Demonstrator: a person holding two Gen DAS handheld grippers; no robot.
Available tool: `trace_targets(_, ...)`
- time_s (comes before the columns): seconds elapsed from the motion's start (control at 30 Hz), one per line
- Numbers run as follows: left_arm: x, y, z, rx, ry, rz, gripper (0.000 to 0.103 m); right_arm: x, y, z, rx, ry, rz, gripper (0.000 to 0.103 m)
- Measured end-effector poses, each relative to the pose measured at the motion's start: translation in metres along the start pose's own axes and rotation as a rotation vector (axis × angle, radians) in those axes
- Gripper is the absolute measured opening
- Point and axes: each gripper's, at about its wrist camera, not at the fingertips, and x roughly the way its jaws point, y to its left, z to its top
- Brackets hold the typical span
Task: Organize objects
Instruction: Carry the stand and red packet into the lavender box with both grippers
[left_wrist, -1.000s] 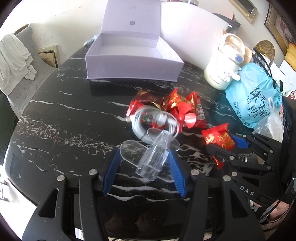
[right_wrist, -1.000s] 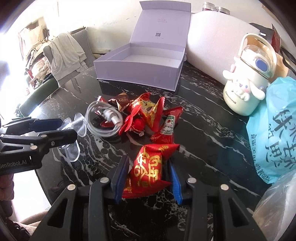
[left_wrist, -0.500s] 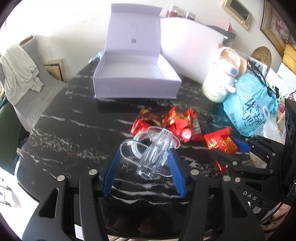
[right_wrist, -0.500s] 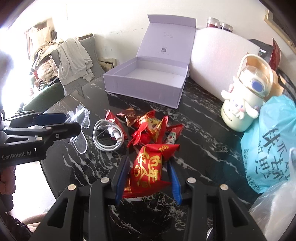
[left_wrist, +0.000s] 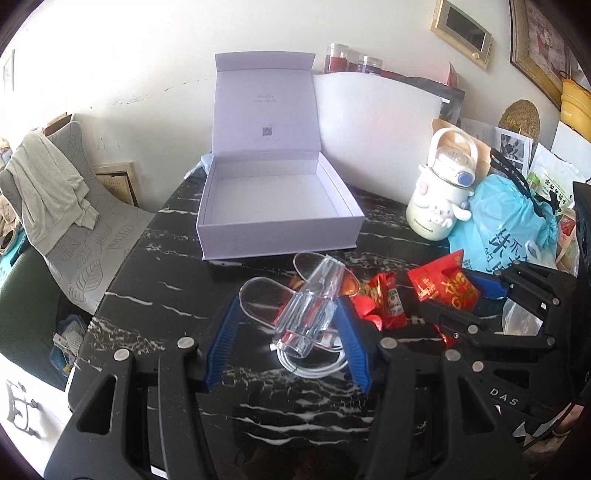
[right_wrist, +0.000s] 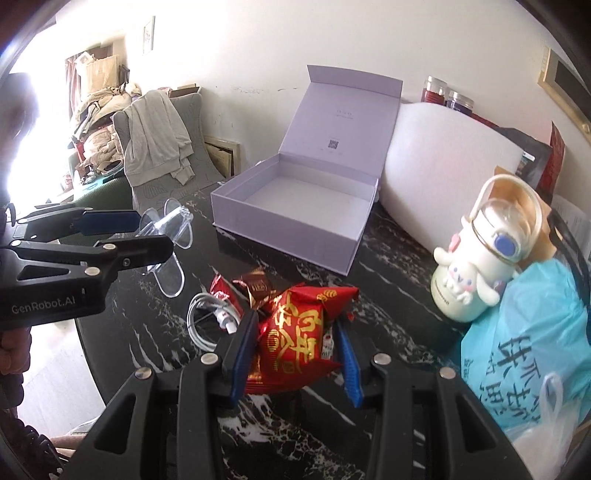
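Observation:
My left gripper (left_wrist: 288, 314) is shut on a clear plastic holder (left_wrist: 310, 302) and carries it above the black marble table (left_wrist: 166, 280). From the right wrist view the left gripper (right_wrist: 155, 232) hangs at the left with the clear holder (right_wrist: 166, 229) sticking out of it. My right gripper (right_wrist: 295, 325) is shut on a red snack packet (right_wrist: 295, 339) with gold lettering, held over the snack pile (right_wrist: 258, 286). A coiled white cable (left_wrist: 314, 365) lies beside the pile. The open lilac box (left_wrist: 277, 236) stands empty behind, lid upright.
A white cartoon bottle (left_wrist: 439, 199) and a blue plastic bag (left_wrist: 509, 225) crowd the table's right side. A white foam board (left_wrist: 376, 125) leans behind the box. A chair draped with a grey garment (left_wrist: 48, 192) stands off the left edge.
Both grippers have risen and drawn back from the table with their loads. The clear holder and the red packet now hang higher above the pile, and the box looks farther off.

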Motion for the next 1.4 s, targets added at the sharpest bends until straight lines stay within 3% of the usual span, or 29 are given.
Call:
trace_targets(0.8,0.068,0.026,0.065,0.011,0.037,-0.023,0.052,0.061,-0.017,0.072,-0.022,0.007,0.038,0.042)
trace_targets(1.4,0.135,0.054,0.123,0.036,0.047,0.011,0.052,0.126,-0.028,0.138,-0.045,-0.009,0.049,0.042)
